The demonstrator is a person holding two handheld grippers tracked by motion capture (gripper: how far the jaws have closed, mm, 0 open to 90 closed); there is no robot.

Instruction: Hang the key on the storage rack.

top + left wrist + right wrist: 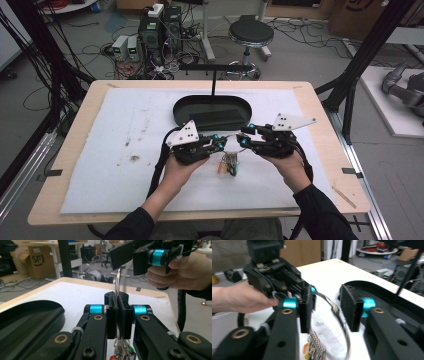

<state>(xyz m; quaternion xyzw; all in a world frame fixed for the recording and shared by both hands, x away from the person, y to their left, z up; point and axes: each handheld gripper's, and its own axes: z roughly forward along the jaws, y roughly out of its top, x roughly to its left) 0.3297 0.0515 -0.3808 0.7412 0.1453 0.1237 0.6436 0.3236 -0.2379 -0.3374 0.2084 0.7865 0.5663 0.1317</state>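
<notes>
A thin metal ring (117, 282) carries a bunch of small keys and coloured tags (229, 164) that hangs just above the white mat. My left gripper (117, 312) is shut on the ring, which rises from between its pads. In the right gripper view the ring (337, 312) curves through the gap of my right gripper (328, 308), which is open, its pads apart on either side of the wire. The keys (315, 345) dangle below. In the high view the left gripper (220, 142) and right gripper (242, 139) meet tip to tip at the table's middle.
A black oval tray (212, 111) lies just behind the grippers on the white mat (125, 150). A black upright post (214, 82) stands at the tray's far rim. Beyond the wooden table's edge are a stool, cables and electronics on the floor.
</notes>
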